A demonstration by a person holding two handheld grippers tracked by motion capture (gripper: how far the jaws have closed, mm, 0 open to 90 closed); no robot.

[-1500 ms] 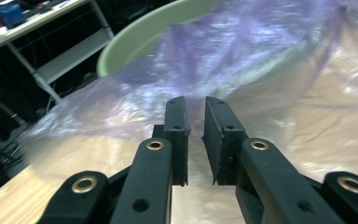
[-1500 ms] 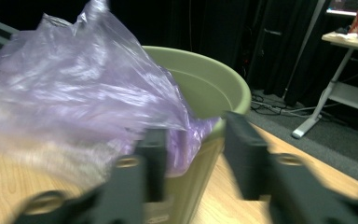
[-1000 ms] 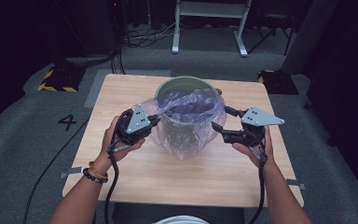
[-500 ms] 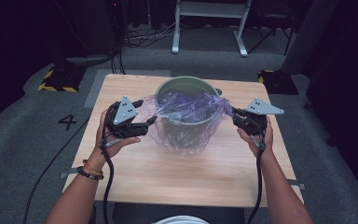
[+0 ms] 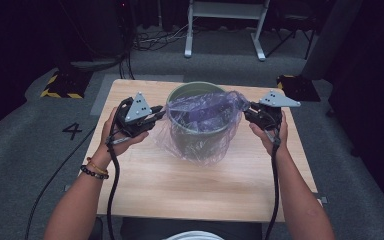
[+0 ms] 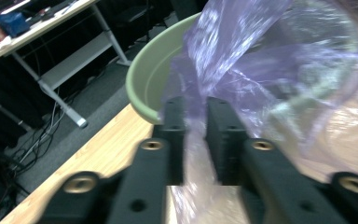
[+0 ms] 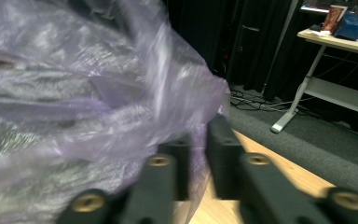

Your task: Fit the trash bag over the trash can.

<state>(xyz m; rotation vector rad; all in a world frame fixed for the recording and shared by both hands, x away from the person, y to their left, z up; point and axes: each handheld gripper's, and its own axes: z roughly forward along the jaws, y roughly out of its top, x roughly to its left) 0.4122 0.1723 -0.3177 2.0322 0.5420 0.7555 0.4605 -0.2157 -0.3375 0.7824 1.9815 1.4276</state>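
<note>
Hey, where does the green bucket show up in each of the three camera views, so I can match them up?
High view: the green bucket stands mid-table between the two tongs, the purple plastic bag draped over it.
Left gripper view: its rim curves left of centre, above the jaws.
Right gripper view: I cannot make the bucket out behind the bag.
Shared landmark: the purple plastic bag.

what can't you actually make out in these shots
- Inside of the round green plastic bin: high view, covered by the crinkled translucent purple plastic bag.
- Whether the right gripper pinches the bag: right gripper view, motion blur.
- Bin's far rim: left gripper view, hidden behind the bag.
- White round thing: high view, cut by the bottom edge.
</note>
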